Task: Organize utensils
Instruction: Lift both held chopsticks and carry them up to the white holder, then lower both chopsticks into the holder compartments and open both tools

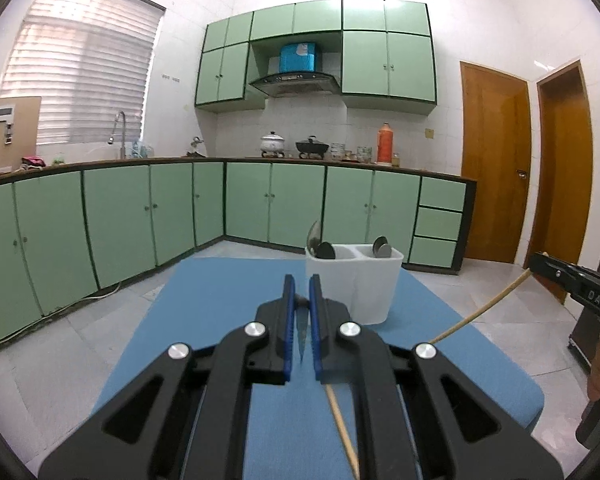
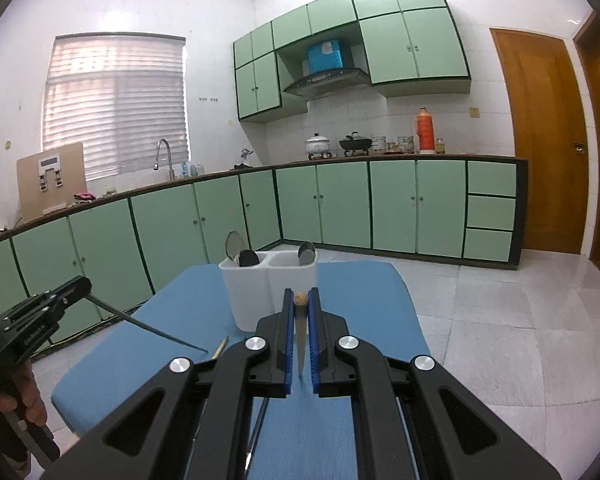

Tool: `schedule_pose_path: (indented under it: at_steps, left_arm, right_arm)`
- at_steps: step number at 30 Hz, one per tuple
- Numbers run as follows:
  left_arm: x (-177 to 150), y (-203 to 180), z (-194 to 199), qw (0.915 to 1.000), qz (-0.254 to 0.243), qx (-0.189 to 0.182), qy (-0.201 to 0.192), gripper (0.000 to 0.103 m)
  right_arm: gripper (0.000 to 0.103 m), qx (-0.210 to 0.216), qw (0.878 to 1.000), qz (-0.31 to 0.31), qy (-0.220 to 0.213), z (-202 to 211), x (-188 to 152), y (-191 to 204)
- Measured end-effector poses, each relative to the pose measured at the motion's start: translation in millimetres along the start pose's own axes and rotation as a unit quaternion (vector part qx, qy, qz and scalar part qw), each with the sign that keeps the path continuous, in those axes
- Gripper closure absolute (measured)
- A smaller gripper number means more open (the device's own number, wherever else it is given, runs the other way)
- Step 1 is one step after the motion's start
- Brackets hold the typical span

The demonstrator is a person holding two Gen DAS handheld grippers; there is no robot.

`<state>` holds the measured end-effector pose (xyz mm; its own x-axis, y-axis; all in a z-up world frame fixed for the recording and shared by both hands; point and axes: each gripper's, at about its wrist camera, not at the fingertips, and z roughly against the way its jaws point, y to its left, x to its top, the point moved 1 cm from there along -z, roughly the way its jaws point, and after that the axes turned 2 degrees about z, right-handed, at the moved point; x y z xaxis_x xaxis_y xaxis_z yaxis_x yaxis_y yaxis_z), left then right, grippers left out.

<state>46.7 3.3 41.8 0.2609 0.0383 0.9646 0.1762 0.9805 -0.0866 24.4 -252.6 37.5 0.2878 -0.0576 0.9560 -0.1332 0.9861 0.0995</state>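
both grippers are loaded: left gripper (image 1: 302, 300) is clamped on a dark chopstick (image 2: 156, 330), right gripper (image 2: 301, 312) on a wooden chopstick (image 1: 480, 312), both clear of the blue mat (image 1: 228, 292). the white holder (image 1: 354, 280) sits just ahead, spoons in both compartments. best move: tip each stick upright over one compartment, lower, then release.

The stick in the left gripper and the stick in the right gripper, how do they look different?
Colour: the dark stick in the left gripper is near black, while the pale stick in the right gripper is light wood.
Shape: the dark stick tapers to a fine point; the pale stick looks more even in thickness.
Shared: both are thin, clamped at one end, and slope down toward the blue table top.
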Motion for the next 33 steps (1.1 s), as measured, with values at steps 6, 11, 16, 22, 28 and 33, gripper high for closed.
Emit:
schedule_pose_path:
  at_steps: [6, 11, 16, 22, 28, 33]
  left_arm:
    - [28, 0, -11, 0.9998, 0.002, -0.019, 0.005, 0.097]
    - [48, 1, -22, 0.9994, 0.0, -0.029, 0.018, 0.097]
    - [64, 6, -29, 0.999, 0.004, -0.036, 0.024, 0.097]
    - [89, 12, -35, 0.9987, 0.007, -0.046, 0.02, 0.097]
    - [127, 2, -34, 0.9984, -0.002, -0.054, -0.019, 0.097]
    - [163, -17, -36, 0.9955, -0.01, -0.068, -0.066, 0.097]
  right_arm:
    - [0.096, 0.011, 1.0, 0.003, 0.006, -11, 29, -1]
    - [0.096, 0.02, 1.0, 0.018, 0.013, -19, 51, 4]
    - [0.096, 0.03, 0.999, 0.026, 0.016, -28, 68, 7]
    - [0.096, 0.04, 0.999, 0.029, 0.01, -40, 97, 7]
    - [0.096, 0.048, 0.998, 0.028, -0.016, -48, 144, 6]
    - [0.096, 0.05, 0.998, 0.033, -0.036, -62, 181, 8]
